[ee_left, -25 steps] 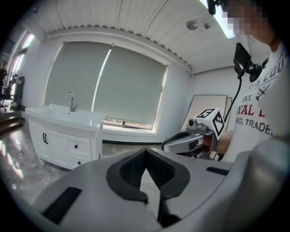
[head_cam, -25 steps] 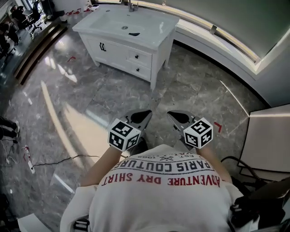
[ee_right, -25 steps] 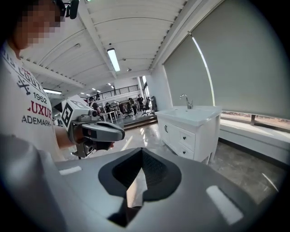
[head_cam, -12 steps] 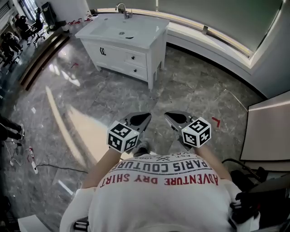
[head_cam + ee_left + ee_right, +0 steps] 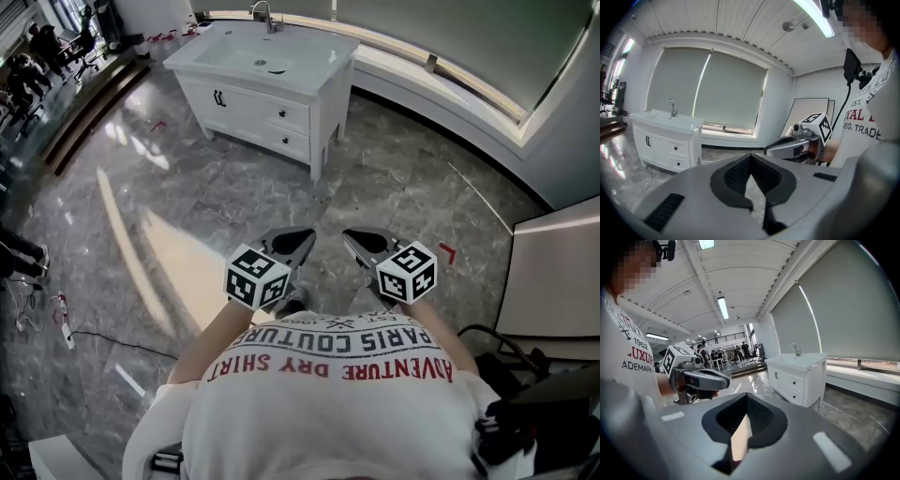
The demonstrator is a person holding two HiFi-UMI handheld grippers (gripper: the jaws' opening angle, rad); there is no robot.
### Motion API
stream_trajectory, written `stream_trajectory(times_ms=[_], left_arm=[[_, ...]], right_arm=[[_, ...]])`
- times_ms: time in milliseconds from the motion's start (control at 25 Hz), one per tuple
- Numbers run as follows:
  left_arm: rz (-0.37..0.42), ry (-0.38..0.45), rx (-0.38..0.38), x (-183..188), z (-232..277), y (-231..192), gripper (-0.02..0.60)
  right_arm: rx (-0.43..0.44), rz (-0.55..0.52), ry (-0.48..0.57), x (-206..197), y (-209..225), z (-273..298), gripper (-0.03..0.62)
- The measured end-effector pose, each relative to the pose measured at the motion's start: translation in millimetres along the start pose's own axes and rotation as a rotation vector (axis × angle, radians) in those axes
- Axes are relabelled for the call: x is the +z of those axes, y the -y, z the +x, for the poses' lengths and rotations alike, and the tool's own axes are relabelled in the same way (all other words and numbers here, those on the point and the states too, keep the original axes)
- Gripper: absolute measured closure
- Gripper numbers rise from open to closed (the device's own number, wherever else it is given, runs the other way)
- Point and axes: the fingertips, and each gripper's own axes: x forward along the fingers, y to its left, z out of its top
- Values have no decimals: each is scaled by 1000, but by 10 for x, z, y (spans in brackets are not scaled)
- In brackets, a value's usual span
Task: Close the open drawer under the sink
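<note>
The white sink cabinet (image 5: pixel 272 84) stands far ahead at the top of the head view, with a faucet (image 5: pixel 265 14) at its back. Two small drawers (image 5: pixel 287 128) with dark knobs sit one above the other on its right front; from here I cannot tell whether either stands out. Both grippers are held close to the person's chest, well short of the cabinet. My left gripper (image 5: pixel 305 234) and right gripper (image 5: pixel 349 236) are shut and hold nothing. The left gripper view shows the cabinet (image 5: pixel 665 140) at left, and the right gripper view has the cabinet (image 5: pixel 797 376) at right.
Grey marble floor (image 5: pixel 234 206) lies between me and the cabinet. A curved raised window ledge (image 5: pixel 450 75) runs behind and to the right. A white board (image 5: pixel 553 272) leans at right. Steps (image 5: pixel 89 103) and people (image 5: pixel 37 42) are at far left; a cable (image 5: pixel 94 333) lies on the floor.
The head view has shifted slightly, so the cabinet sits a little differently in frame. Both grippers stay shut in front of the chest.
</note>
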Motion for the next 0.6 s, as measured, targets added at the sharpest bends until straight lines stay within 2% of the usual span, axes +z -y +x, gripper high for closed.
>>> stream_trajectory(times_ms=[600], left_arm=[[-6,7,2,10,5,36,581]], right_arm=[[-5,-19,6,61,-24,-79,594]])
